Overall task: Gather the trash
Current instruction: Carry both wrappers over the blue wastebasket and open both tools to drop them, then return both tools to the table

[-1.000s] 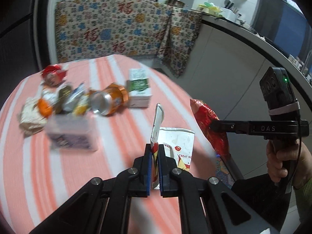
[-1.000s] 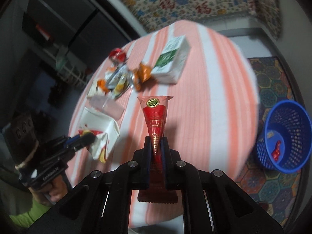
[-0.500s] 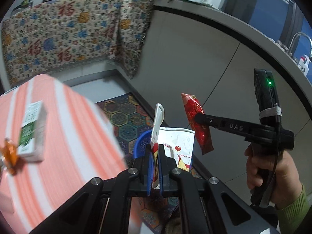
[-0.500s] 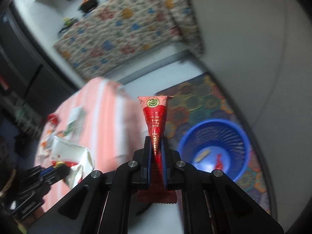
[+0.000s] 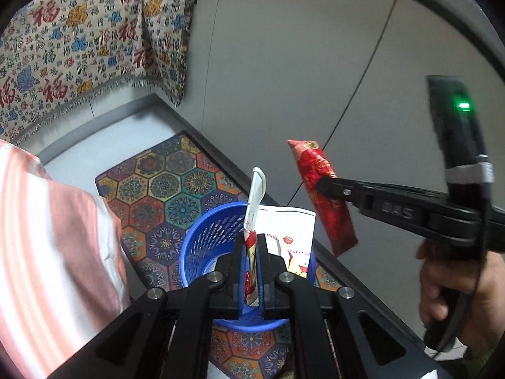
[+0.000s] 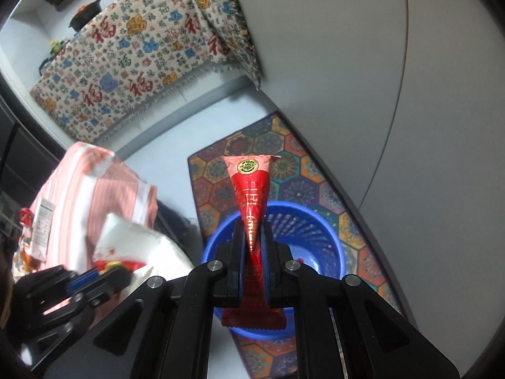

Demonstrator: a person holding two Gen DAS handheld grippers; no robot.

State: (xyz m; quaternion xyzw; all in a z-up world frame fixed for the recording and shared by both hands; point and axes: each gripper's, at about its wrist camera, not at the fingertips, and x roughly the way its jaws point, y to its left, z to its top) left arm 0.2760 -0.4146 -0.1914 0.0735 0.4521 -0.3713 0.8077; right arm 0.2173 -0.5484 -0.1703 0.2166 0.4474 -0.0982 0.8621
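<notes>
I've got the left gripper (image 5: 250,271) clamped on the white wrapper (image 5: 285,237) and the right gripper (image 6: 254,262) on the red packet (image 6: 251,208), both poised over the blue basket (image 6: 315,237), so next I open both jaws.

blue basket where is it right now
The blue basket stands on the patterned mat beside the striped table, low in both wrist views, just behind the right tool and its red wrapper.
</notes>
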